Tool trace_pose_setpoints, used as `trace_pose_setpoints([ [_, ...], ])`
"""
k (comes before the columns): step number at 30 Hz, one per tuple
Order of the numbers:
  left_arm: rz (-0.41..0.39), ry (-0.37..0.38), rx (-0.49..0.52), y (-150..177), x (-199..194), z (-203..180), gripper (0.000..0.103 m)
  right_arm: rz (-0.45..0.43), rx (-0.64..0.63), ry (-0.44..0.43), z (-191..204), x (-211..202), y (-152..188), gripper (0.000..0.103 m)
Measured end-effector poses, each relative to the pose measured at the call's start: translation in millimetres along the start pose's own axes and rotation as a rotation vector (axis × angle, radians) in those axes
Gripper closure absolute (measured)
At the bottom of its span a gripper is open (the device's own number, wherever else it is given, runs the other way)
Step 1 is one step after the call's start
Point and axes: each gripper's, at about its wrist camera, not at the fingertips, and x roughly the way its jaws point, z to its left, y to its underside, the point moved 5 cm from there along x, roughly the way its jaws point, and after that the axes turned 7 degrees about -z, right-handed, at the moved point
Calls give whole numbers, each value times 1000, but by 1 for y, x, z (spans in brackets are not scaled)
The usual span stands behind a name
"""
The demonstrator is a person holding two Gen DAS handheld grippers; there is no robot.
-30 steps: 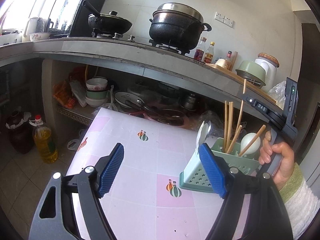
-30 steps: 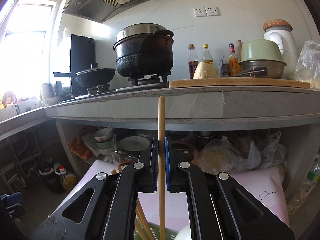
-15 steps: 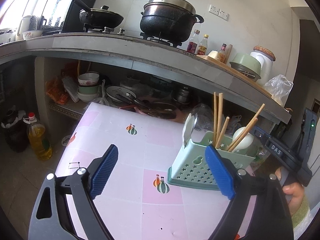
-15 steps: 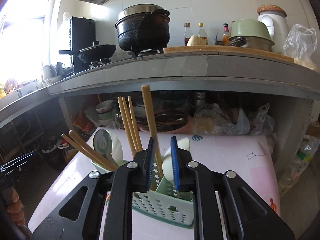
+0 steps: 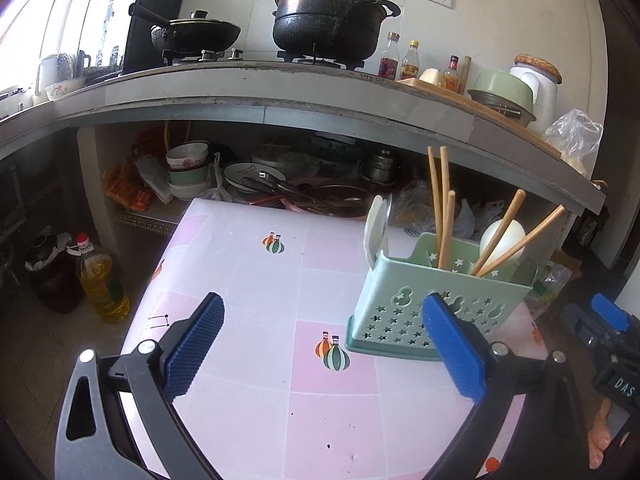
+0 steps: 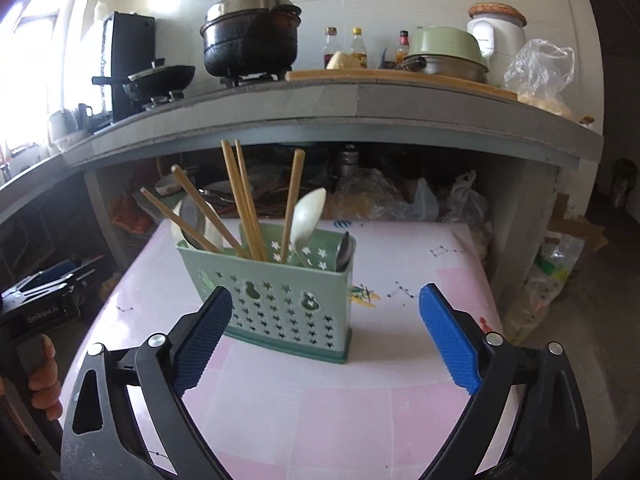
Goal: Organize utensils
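A pale green utensil holder (image 5: 436, 304) (image 6: 280, 300) stands upright on the pink checked table (image 5: 248, 280). Several wooden chopsticks (image 5: 438, 200) (image 6: 244, 204) and white spoons (image 5: 376, 224) (image 6: 308, 212) stick out of it. My left gripper (image 5: 322, 304) hovers over the table, its jaws opening with nothing between them; the holder stands just beyond its right finger. My right gripper (image 6: 326, 292) faces the holder from a short way back. Its jaws are opening wide and hold nothing, and its left finger (image 6: 200, 340) overlaps the holder's front corner.
A concrete counter (image 6: 360, 100) with a black pot (image 6: 252, 40), a wok, bottles and a green bowl overhangs the table's far side. Bowls, plates and pans fill the shelf underneath. An oil bottle (image 5: 102, 280) stands on the floor at left, and plastic bags lie at right.
My right gripper let go of the chopstick, which now stands in the holder, then opened wide and drew back. My left gripper opened further and shifted, so the holder looks nearer.
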Motion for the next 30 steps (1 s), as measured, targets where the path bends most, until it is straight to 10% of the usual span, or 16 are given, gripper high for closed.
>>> trace_pose_setpoints([
  [16,37,-279,96,6,7,6,6,74,-45,262,-16,16,24,8],
  [30,72,-312,115,2,6,8,6,91,-26,248,-17,15,19,8],
])
